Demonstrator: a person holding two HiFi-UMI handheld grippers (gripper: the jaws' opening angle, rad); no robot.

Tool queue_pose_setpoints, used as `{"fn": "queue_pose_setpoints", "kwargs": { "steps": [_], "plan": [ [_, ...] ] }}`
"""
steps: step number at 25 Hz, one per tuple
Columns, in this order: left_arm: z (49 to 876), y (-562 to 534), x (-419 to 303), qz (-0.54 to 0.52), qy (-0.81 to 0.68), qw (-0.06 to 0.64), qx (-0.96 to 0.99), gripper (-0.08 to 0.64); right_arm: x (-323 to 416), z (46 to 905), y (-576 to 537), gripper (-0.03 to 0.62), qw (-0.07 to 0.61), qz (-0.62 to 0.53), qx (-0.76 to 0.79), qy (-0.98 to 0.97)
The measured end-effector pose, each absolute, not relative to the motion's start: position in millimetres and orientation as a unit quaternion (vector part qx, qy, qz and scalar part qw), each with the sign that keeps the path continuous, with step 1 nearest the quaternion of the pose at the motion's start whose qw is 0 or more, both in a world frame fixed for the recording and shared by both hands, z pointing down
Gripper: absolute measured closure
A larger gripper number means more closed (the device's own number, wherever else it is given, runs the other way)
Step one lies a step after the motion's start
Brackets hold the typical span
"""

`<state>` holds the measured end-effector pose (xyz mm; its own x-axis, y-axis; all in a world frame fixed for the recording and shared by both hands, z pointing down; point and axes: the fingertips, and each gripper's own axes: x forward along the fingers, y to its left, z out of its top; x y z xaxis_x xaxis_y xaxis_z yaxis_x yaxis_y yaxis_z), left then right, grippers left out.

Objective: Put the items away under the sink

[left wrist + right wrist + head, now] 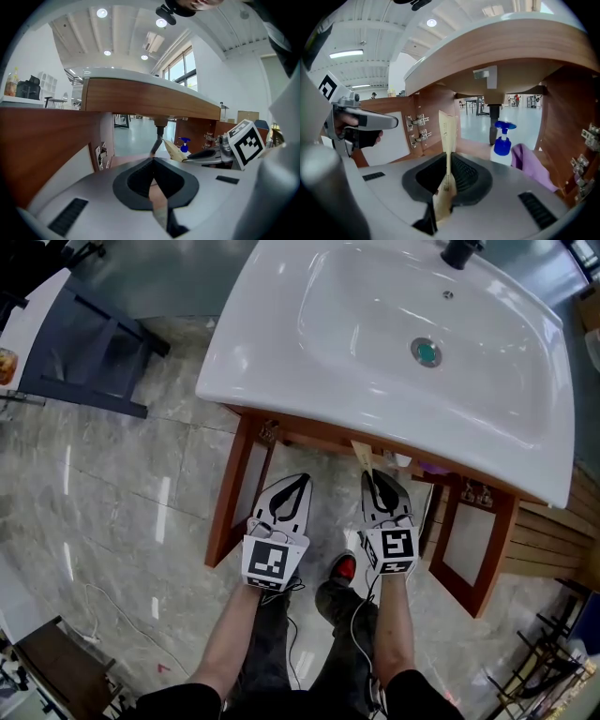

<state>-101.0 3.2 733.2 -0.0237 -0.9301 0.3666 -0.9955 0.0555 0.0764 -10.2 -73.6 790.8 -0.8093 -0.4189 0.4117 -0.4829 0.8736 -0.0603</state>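
Right tongs (449, 161), packet (446, 136) lengthwise, pointing forward

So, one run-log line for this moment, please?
left gripper: shut, empty | right gripper: shut on beige packet | under sink: blue-capped bottle, purple cloth | packet: not yet stowed

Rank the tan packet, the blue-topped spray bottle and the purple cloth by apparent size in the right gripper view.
1. Tan packet: looks largest, though it is by far the nearest to the camera, which inflates it.
2. Purple cloth and spray bottle: roughly alike, both cut off at the bottom, so not ranked.
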Motion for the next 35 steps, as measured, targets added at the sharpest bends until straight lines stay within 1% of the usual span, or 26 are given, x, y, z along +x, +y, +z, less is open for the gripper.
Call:
{"fn": "queue_pose_setpoints", "kwargs": {
  "steps": [12, 21, 35],
  "plan": [
    [742.9, -11.8, -112.1, 0.089, -0.712, 0.148, 0.681, 0.554, -56.8, 813.9, -104.8, 0.538, 0.195, 0.074, 0.232, -0.95],
    [752.4, -16.8, -110.5, 0.077, -0.711, 0.144, 0.684, 0.554, -79.1, 849.9, -125.1, 0.538, 0.222, 0.084, 0.234, -0.943],
    [758.3, -12.3, -120.6, 0.066, -0.72, 0.149, 0.675, 0.554, -102.5, 875.6, -148.4, 0.537, 0.247, 0.08, 0.242, -0.935]
  ]
}}
